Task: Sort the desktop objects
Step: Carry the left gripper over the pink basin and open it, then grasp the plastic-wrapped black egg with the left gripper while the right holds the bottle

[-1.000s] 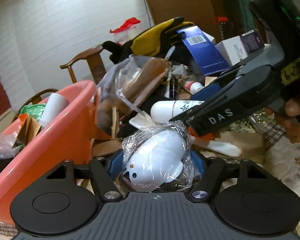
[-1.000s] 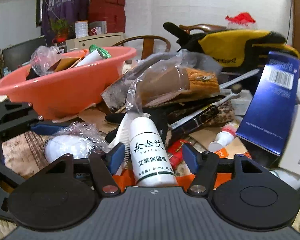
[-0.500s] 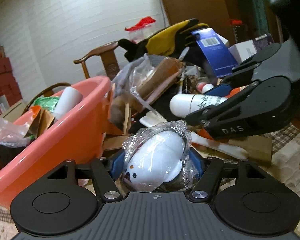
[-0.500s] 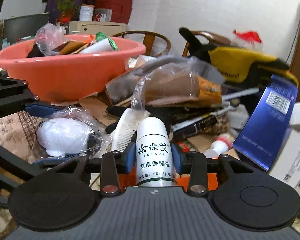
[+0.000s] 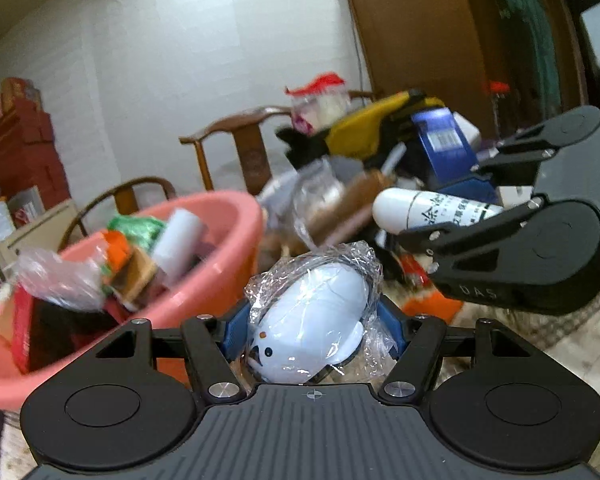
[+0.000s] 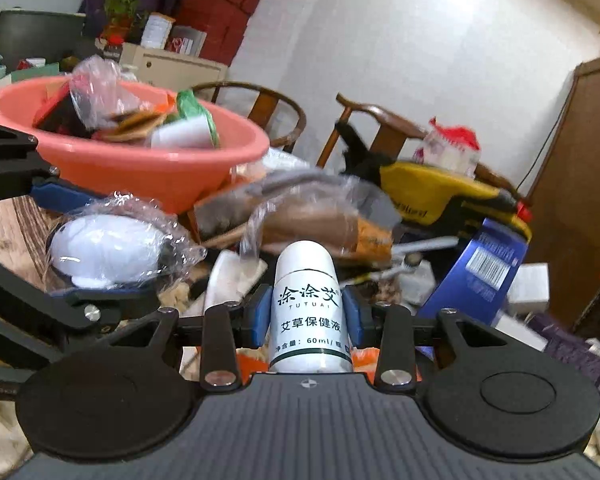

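Observation:
My left gripper (image 5: pixel 309 330) is shut on a white penguin-shaped toy (image 5: pixel 312 322) wrapped in clear plastic, held in the air beside the orange basin (image 5: pixel 204 280). The toy also shows in the right wrist view (image 6: pixel 108 250). My right gripper (image 6: pixel 306 316) is shut on a white bottle (image 6: pixel 307 312) with green Chinese print, lifted above the clutter. The bottle and right gripper show in the left wrist view (image 5: pixel 432 210) at the right. The basin (image 6: pixel 152 168) holds bags, paper and a white roll.
A pile of clutter lies behind: a bagged brown item (image 6: pixel 312 224), a yellow and black glove (image 6: pixel 432 192), a blue box (image 6: pixel 484 268), a white comb (image 6: pixel 228 280). Wooden chairs (image 5: pixel 236 148) stand behind the table. A patterned cloth (image 5: pixel 548 344) covers the table.
Both grippers have risen with their objects. The right gripper closed on the white bottle and lifted it; the left gripper carried the wrapped toy up beside the basin's rim.

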